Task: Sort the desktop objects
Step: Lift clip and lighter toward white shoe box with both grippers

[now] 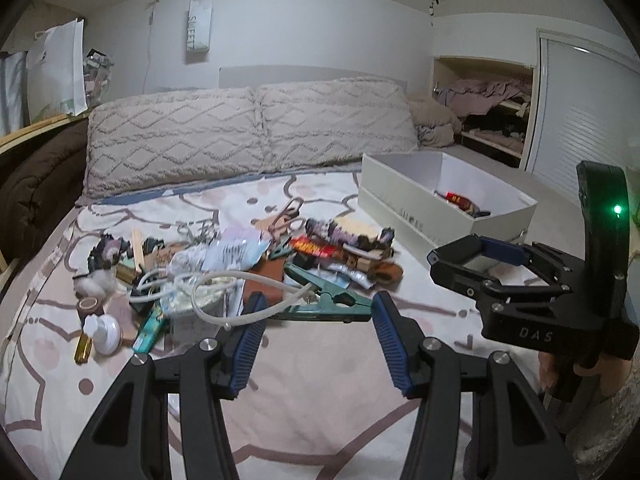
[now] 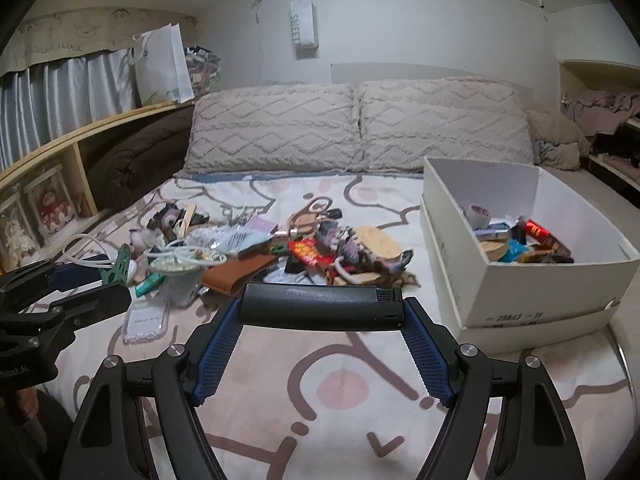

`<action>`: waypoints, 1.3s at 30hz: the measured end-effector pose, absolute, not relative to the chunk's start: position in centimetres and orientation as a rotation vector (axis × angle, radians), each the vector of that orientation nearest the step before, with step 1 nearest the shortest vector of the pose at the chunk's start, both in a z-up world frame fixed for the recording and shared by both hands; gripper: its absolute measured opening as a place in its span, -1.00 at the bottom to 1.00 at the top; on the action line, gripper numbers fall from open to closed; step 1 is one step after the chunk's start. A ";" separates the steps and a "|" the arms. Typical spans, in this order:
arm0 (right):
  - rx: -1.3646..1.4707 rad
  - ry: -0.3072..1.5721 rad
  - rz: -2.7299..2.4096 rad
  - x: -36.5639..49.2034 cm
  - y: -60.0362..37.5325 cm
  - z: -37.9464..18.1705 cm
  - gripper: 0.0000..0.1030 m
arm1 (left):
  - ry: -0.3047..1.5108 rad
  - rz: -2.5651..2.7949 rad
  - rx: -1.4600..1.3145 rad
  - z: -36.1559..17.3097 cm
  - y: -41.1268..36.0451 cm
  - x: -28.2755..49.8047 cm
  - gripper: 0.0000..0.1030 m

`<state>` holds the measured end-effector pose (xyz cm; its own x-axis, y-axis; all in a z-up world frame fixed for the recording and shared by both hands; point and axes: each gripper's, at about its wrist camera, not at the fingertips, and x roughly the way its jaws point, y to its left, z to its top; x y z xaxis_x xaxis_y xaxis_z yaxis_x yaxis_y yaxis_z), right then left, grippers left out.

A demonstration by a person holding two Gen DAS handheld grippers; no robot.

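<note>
Black lighter [image 2: 320, 306] clenched crosswise at very tips of my right gripper [image 2: 325, 312], above bedspread [image 2: 340, 396], well short of box. Risk — tip-only grip; I tilt, it pivots out, drops short. White box [image 2: 532, 292] at 2 o'clock, near wall tall; I could clip it. Left gripper [image 1: 316, 312] spread wide, holding nothing, at edge of clutter pile [image 1: 240, 264] — green clamp [image 1: 324, 292] and white cable [image 1: 224, 292] right ahead, cable may snag.

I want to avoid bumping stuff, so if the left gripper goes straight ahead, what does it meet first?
Probably the green metal spring clamp, lying just beyond the open left gripper, with the white cable beside it; depth is uncertain.
</note>
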<state>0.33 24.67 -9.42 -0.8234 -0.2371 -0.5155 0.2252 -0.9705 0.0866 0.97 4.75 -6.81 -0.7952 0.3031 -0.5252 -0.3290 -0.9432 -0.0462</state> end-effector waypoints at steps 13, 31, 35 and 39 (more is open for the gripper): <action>0.688 -0.011 -2.826 1.6 25.4 -6.6 0.55 | 0.030 2.699 -0.699 -5.2 6.4 -0.1 0.05; 0.544 -0.093 -2.950 0.6 29.2 -1.8 0.55 | 0.032 2.734 -0.521 -0.6 8.8 -2.8 0.05; 0.518 -0.128 -2.981 -0.4 30.5 -0.3 0.55 | 0.035 2.728 -0.497 0.4 9.7 -3.9 0.05; 0.480 -0.158 -3.014 -1.4 31.8 1.2 0.55 | 0.021 2.712 -0.474 1.4 10.6 -5.3 0.05</action>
